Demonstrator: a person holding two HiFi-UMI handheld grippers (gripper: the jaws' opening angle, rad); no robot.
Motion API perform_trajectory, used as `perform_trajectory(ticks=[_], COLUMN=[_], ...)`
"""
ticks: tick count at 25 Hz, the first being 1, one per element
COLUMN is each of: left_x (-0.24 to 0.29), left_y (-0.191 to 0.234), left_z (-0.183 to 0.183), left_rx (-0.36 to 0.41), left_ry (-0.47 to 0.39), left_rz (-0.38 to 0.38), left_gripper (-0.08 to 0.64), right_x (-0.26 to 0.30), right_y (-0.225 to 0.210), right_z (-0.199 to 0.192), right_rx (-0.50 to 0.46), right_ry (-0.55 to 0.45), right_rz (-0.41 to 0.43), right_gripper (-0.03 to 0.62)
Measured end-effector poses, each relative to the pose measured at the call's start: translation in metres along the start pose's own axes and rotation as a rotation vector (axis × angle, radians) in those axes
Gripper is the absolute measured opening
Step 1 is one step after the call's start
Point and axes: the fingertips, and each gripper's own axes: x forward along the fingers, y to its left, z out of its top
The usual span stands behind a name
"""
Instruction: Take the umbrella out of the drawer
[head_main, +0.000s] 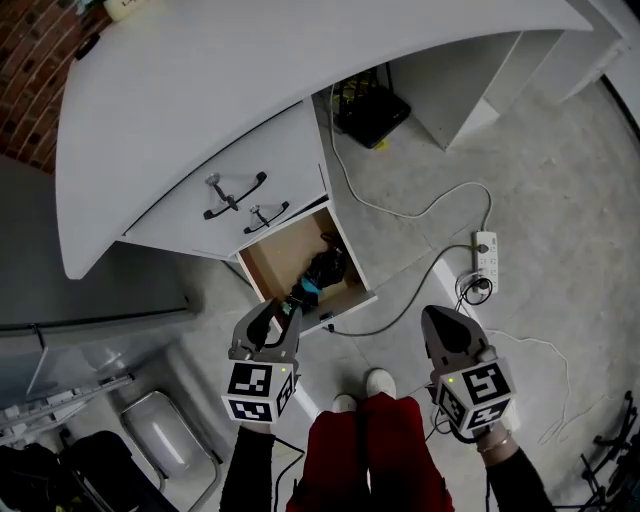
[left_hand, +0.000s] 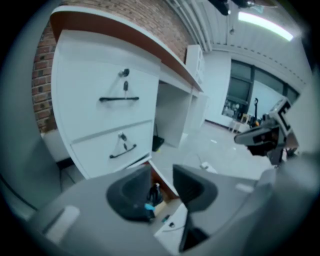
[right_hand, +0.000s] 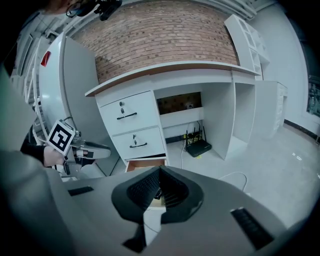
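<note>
The bottom drawer (head_main: 346, 306) of the white desk stands pulled out. A folded black umbrella (head_main: 327, 267) with a teal tag lies in it, on the wooden bottom. My left gripper (head_main: 278, 316) hangs over the drawer's front edge, open, with nothing between its jaws. In the left gripper view the umbrella (left_hand: 156, 193) shows through the gap of that gripper (left_hand: 163, 186). My right gripper (head_main: 441, 320) is shut and empty, off to the right of the drawer above the floor. In the right gripper view, the open drawer (right_hand: 145, 162) lies just beyond the closed gripper (right_hand: 159, 176).
Two closed drawers with black handles (head_main: 235, 195) sit above the open one. A black router (head_main: 371, 113) stands under the desk, and a white cable runs to a power strip (head_main: 486, 255) on the floor. A metal folding frame (head_main: 165, 432) lies at lower left. The person's white shoes (head_main: 366, 386) stand near the drawer.
</note>
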Motion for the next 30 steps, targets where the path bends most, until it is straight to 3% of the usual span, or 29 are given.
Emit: perform_trajectory(ticks=[10, 18, 30], left_x=[0.083, 0.139, 0.202], left_y=[0.024, 0.035, 0.039], left_z=[-0.087, -0.148, -0.219], left_rx=[0.047, 0.029, 0.114], left_ry=[0.059, 0.109, 0.266], left_rz=[-0.044, -0.078, -0.141], left_gripper=[0.148, 0.214, 0.265], right_x=[0.081, 0.129, 0.175], right_y=[-0.018, -0.033, -0.054], right_z=[-0.059, -0.097, -0.137], right_rx=[-0.037, -0.057, -0.065], right_ry=[-0.025, -0.023, -0.041], right_rz=[-0.001, 0.006, -0.002], right_gripper=[-0.002, -0.002, -0.002])
